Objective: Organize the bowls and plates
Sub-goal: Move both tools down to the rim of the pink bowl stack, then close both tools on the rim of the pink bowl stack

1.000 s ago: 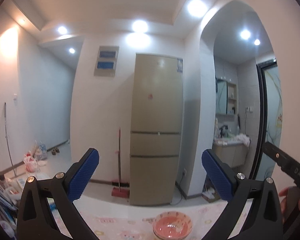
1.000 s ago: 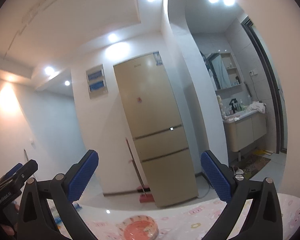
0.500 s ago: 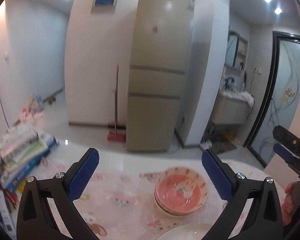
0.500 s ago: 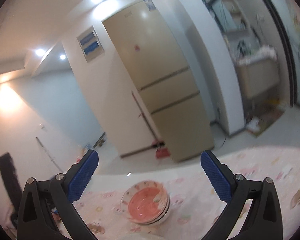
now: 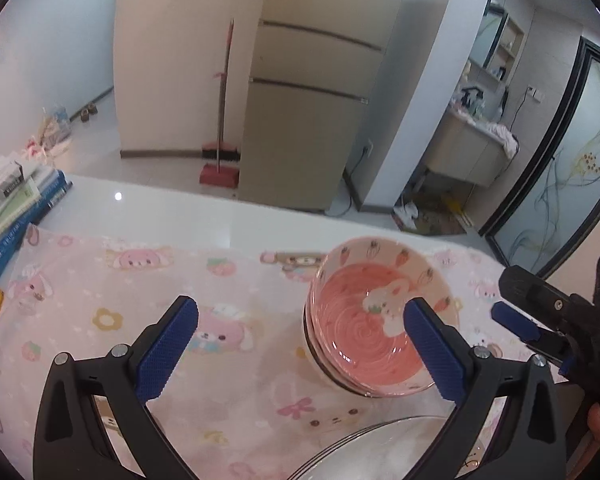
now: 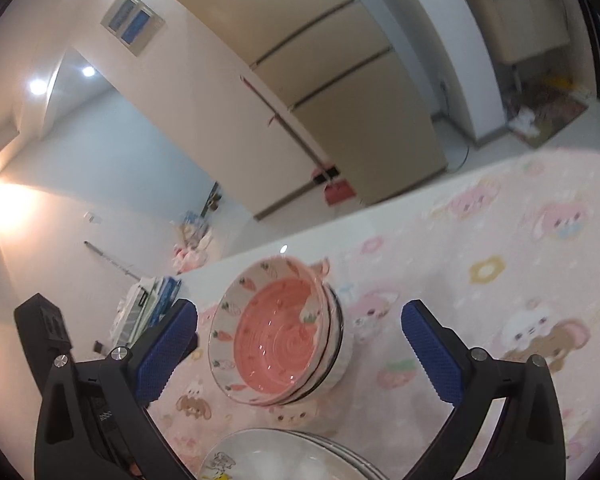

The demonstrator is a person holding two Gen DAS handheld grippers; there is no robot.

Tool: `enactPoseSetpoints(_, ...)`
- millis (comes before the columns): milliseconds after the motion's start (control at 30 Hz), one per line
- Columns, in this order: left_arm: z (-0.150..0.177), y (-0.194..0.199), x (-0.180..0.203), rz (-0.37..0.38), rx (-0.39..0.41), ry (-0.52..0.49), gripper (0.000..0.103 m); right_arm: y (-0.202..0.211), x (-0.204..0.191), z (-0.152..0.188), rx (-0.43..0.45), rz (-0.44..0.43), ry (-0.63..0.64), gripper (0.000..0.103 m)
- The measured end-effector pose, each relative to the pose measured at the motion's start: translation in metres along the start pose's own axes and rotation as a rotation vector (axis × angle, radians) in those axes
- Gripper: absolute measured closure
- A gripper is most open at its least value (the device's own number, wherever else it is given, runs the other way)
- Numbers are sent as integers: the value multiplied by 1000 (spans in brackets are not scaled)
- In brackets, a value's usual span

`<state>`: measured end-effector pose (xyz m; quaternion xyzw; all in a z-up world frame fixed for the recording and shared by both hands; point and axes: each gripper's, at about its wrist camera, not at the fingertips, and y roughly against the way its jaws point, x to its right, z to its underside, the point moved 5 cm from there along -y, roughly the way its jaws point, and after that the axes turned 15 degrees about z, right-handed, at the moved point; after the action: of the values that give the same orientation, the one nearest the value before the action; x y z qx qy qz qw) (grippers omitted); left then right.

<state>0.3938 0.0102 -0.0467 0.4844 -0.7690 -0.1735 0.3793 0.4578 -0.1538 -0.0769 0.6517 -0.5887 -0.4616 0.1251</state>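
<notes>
Two hand-held grippers are over the table, both pointing down at the crockery. The left gripper (image 5: pixel 300 344) has its blue-padded jaws spread wide apart with nothing between them; the right gripper (image 6: pixel 298 346) stands the same way, jaws wide and holding nothing. Neither touches any dish.

One stack of bowls (image 5: pixel 374 320) sits on the pink cartoon-print cloth (image 5: pixel 140 292) that covers the table. The top bowl is pink inside with a rabbit and strawberry pattern on its wall. In the right wrist view the stack (image 6: pixel 278 336) shows at least three nested rims; the exact count cannot be told. The stack leans slightly rather than sitting level.

One stack of plates (image 5: pixel 380 452) lies just nearer than the bowls, at the bottom edge of both views. It is pale, with a small cartoon print on the top plate (image 6: pixel 260 458). At least two rims show; the full number is cut off.

The bowls and plates are near each other but not touching.

One pile of books and papers (image 5: pixel 16 208) rests at the left end of the table. Beyond the table stand one beige fridge (image 5: pixel 312 112) and one red broom (image 5: pixel 222 120) leaning on the wall beside it. One glass door (image 5: pixel 572 184) is on the right.
</notes>
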Motion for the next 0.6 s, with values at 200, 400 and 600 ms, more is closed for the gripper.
enactPoseSetpoints(200, 13, -13, -3, 131, -95, 143, 1, -36, 11, 17, -189, -110, -109, 1)
enactPoseSetpoints(400, 17, -18, -14, 141, -102, 197, 7, -53, 23, 26, -216, -62, -150, 23)
enactPoseSetpoints(600, 22, -25, -23, 193, -122, 256, 37, -62, 15, 33, -232, -65, -93, 48)
